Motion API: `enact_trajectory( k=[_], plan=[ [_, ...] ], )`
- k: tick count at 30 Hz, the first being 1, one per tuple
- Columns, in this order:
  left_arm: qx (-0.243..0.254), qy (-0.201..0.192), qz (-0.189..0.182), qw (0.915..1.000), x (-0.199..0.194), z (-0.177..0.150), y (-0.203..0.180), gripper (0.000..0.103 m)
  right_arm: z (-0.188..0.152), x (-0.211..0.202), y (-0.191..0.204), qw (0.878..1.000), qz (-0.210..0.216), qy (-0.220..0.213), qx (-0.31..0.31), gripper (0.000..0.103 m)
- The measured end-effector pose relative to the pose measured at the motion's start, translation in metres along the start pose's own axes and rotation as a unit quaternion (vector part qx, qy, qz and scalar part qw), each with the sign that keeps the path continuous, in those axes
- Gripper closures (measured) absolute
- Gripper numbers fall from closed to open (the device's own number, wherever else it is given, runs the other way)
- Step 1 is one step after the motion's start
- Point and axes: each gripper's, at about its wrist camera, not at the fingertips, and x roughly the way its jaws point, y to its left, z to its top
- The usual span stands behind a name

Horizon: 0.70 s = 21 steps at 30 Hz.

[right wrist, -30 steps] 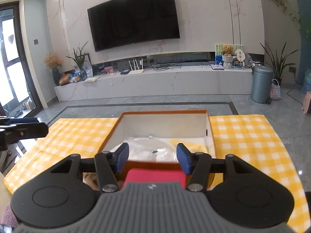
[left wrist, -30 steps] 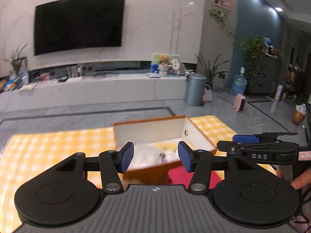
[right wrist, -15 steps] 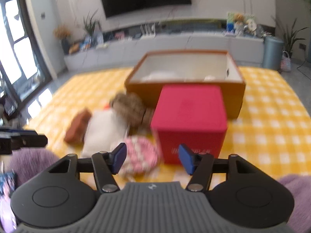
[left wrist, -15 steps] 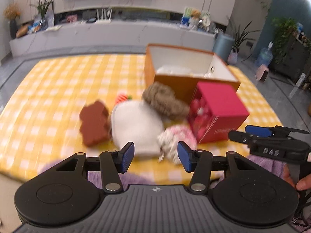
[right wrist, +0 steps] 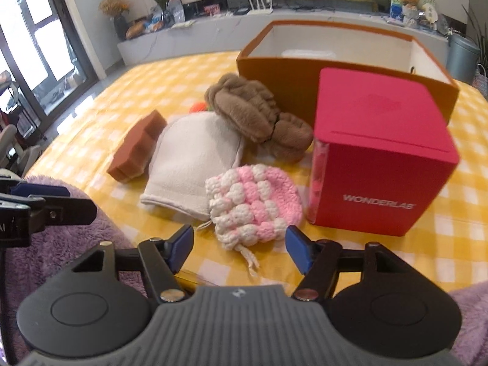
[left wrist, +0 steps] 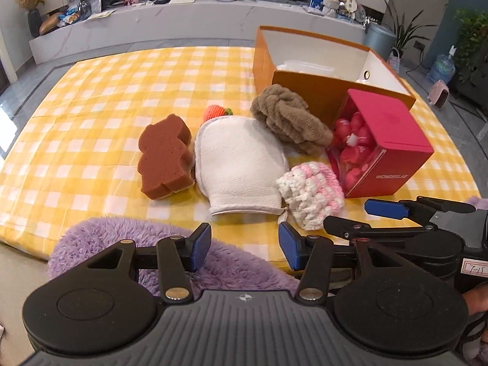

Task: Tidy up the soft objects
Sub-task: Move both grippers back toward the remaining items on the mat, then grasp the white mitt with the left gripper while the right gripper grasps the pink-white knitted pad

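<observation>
Taking the white mitt as landmark on the yellow checked worktop: a brown bear-shaped sponge lies just left of it, a brown plush scrunchie and the orange box behind it to the right, and a pink-and-white crocheted pouch touches its right edge beside the red box. The left gripper hangs over purple fleece nearer than the mitt, jaws apart and empty. The right gripper hovers before the pouch, jaws opening with only the pouch's cord below the gap.

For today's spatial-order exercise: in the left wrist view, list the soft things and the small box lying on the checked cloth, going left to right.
Brown bear-shaped sponge → white terry mitt → pink-and-white crocheted pouch → red cube-shaped cardboard box.
</observation>
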Motion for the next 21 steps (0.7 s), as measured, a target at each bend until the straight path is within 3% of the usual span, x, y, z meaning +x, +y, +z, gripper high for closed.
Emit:
enact_trajectory(
  k=[6, 18, 20, 21],
  plan=[
    [0.003, 0.013, -0.001, 0.9999, 0.010, 0.008, 0.002, 0.043, 0.003, 0.026, -0.002, 0.999, -0.003, 0.031, 0.010, 0.036],
    [-0.009, 0.040, -0.008, 0.9991, 0.033, 0.014, 0.015, 0.043, 0.021, 0.061, 0.014, 0.999, -0.017, 0.028, -0.024, 0.037],
    [-0.011, 0.042, -0.008, 0.9990, 0.036, 0.015, 0.017, 0.043, 0.021, 0.064, 0.015, 0.999, -0.022, 0.026, -0.030, 0.039],
    [-0.013, 0.042, -0.009, 0.9990, 0.037, 0.016, 0.018, 0.043, 0.021, 0.066, 0.016, 0.999, -0.029, 0.026, -0.034, 0.046]
  ],
)
